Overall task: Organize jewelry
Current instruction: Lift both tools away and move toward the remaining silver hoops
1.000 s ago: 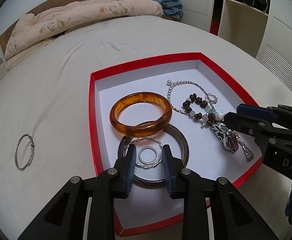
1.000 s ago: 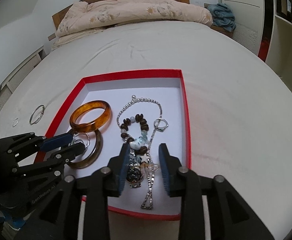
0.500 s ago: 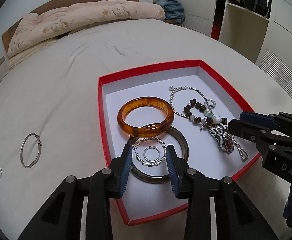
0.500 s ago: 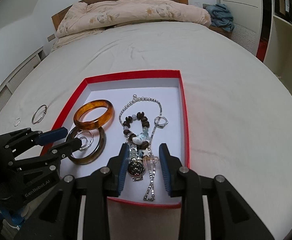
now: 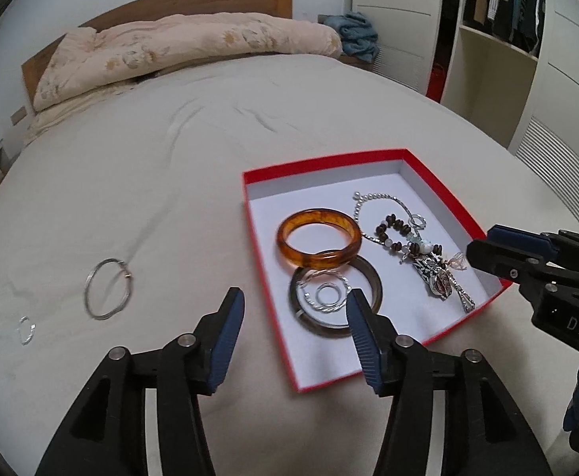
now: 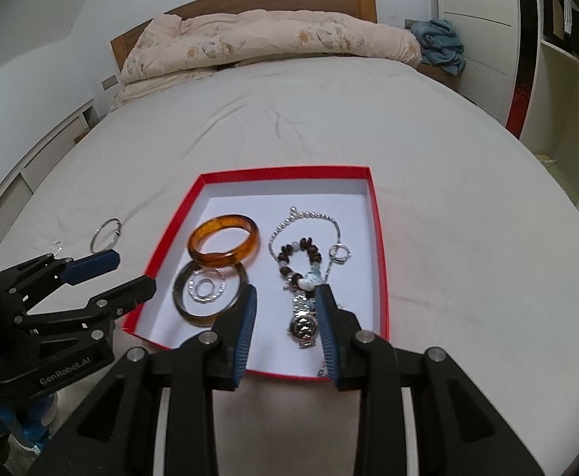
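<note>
Left wrist view: left gripper (image 5: 295, 313) jaws are opening, empty; right gripper (image 6: 283, 309) is narrow, empty. Shallow red cardboard box (image 5: 263, 277) runs toward one o'clock, holding two bangles, two silver rings and a tangled chain pile. At nine o'clock, two wire hoops lie on the bedsheet (image 5: 131, 182).

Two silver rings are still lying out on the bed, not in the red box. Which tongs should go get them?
The left tongs. The big silver ring and the tiny ring lie on their side, and they hold nothing while their jaws are opening. The right tongs hang above the red box, farther away.
</note>
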The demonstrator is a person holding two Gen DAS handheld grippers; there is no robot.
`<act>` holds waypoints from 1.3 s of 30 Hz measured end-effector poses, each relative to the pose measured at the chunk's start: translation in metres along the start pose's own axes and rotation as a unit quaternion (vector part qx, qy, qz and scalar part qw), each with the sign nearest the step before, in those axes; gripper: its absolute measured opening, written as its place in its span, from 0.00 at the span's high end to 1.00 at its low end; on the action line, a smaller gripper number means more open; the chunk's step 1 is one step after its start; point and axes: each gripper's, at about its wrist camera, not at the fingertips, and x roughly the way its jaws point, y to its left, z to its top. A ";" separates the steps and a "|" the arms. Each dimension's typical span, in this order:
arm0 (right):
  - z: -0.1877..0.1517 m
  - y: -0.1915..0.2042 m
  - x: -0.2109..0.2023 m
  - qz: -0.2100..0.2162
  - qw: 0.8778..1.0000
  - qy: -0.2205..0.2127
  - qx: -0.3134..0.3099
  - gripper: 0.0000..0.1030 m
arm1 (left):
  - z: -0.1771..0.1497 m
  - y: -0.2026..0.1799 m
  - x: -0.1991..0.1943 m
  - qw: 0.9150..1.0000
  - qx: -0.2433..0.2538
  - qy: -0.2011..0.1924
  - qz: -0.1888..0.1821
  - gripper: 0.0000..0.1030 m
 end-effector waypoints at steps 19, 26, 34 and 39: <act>0.005 0.063 -0.090 0.010 0.999 -0.023 -0.023 0.64 | -0.028 0.060 -0.119 0.996 -0.062 -0.040 0.048 0.25; 0.002 0.090 -0.119 0.020 0.999 -0.030 -0.022 0.64 | -0.050 0.091 -0.165 0.992 -0.093 -0.047 0.077 0.21; -0.010 0.125 -0.142 0.024 0.999 -0.024 -0.041 0.64 | -0.084 0.122 -0.215 0.984 -0.137 -0.047 0.105 0.16; -0.021 0.146 -0.150 0.029 0.998 -0.012 -0.048 0.64 | -0.114 0.144 -0.242 0.978 -0.159 -0.054 0.120 0.15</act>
